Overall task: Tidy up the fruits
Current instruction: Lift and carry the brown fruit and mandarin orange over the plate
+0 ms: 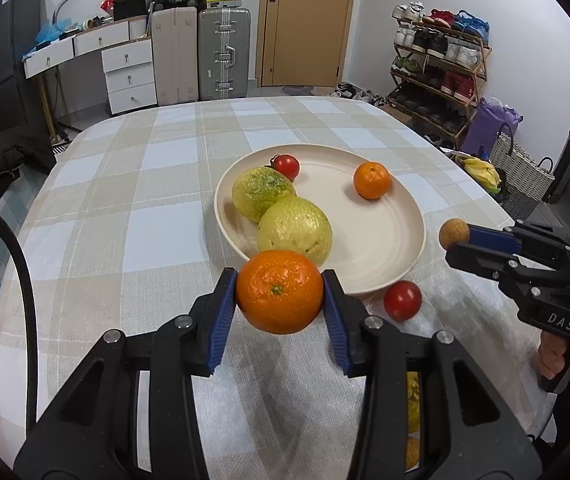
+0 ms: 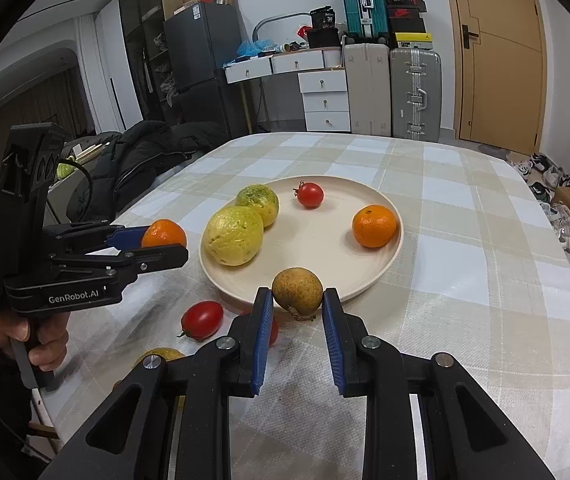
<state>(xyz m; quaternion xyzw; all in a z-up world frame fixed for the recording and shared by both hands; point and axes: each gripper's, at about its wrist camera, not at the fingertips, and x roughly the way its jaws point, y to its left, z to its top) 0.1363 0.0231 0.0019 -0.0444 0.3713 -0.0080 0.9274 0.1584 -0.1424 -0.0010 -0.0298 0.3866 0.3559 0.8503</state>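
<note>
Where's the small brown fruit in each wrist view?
Left wrist: brown fruit at the right edge, pinched at the tip of the right gripper, beside the plate.
Right wrist: brown fruit bottom centre, between its own blue pads, over the plate's near rim.
Shared landmark: the small orange lying alone on the plate.

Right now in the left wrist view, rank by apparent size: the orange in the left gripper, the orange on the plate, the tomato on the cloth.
1. Held orange, though nearness to the camera inflates it.
2-3. Plate orange and tomato on the cloth look alike.
</note>
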